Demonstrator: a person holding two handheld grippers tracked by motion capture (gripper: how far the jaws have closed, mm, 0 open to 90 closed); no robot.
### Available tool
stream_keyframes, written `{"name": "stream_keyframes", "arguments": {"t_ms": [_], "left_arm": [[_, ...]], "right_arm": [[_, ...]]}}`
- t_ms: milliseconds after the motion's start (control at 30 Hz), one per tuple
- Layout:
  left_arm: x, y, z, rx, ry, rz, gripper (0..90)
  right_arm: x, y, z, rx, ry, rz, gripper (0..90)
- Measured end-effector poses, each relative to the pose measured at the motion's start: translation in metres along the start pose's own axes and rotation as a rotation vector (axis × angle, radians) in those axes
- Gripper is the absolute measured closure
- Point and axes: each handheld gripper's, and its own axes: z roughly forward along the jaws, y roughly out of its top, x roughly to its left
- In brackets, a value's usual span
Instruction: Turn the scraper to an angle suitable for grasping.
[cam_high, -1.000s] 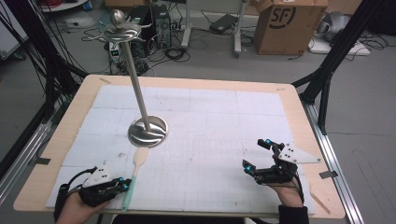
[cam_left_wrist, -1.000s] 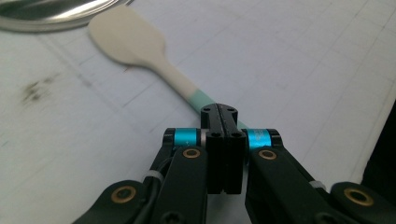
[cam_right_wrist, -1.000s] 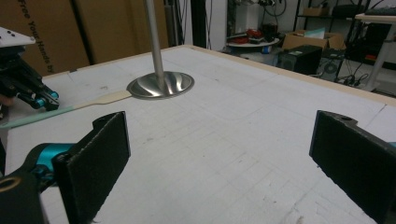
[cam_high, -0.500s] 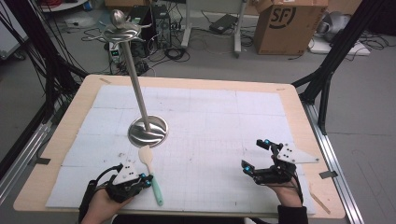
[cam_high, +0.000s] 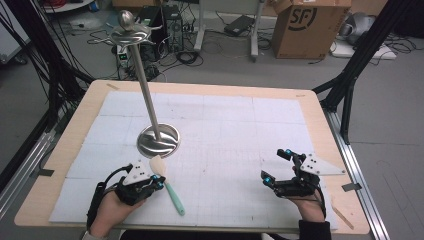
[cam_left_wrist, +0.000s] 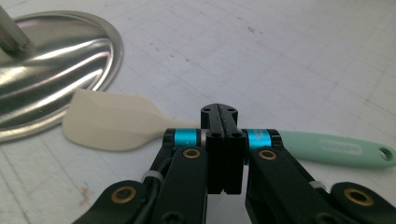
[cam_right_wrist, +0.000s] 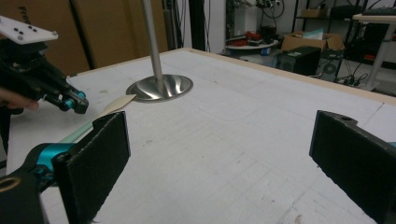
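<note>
Spatula, cream silicone blade and mint-green handle, pinched at its neck by left gripper, jaws clamped tight. Blade tip almost touches round steel stand base at eleven o'clock. Right gripper, jaws wide apart and empty, well off at three o'clock on white mat.

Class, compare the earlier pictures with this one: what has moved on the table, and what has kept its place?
The left gripper, shut on the spatula, carried it rightward and slightly up the table toward the steel stand. The right gripper stayed open where it was; the stand did not move.
</note>
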Motion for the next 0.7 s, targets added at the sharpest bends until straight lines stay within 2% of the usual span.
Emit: {"name": "stream_keyframes", "arguments": {"t_ms": [67,133,200,233,367,400,567,600,700], "left_arm": [[0.009,0.005,0.011,0.006,-0.002,-0.005,89.9],[0.018,0.01,0.019,0.029,0.024,0.002,89.9],[0.021,0.013,0.021,0.021,0.03,-0.003,89.9],[0.028,0.018,0.024,0.008,0.038,-0.016,89.9],[0.039,0.026,0.033,0.016,0.012,-0.05,89.9],[0.041,0.027,0.036,0.019,0.01,-0.063,89.9],[0.044,0.03,0.047,0.036,0.028,-0.054,89.9],[0.047,0.03,0.052,0.048,0.049,-0.047,89.9],[0.051,0.028,0.056,0.074,0.069,-0.048,89.9]], "right_arm": [[0.001,-0.001,0.002,0.006,0.003,-0.004,3.9],[0.002,-0.001,0.002,0.012,0.01,-0.009,3.9],[0.003,-0.001,0.002,0.012,0.012,-0.01,3.9],[0.002,-0.001,0.002,0.012,0.009,-0.008,3.9],[0.002,-0.001,0.003,0.017,0.007,-0.001,3.9],[0.002,-0.001,0.003,0.015,0.009,-0.004,3.9],[0.004,-0.001,0.003,0.012,0.019,-0.008,3.9],[0.004,-0.001,0.003,0.015,0.021,-0.007,3.9],[0.004,-0.002,0.004,0.014,0.024,-0.009,3.9]]}}
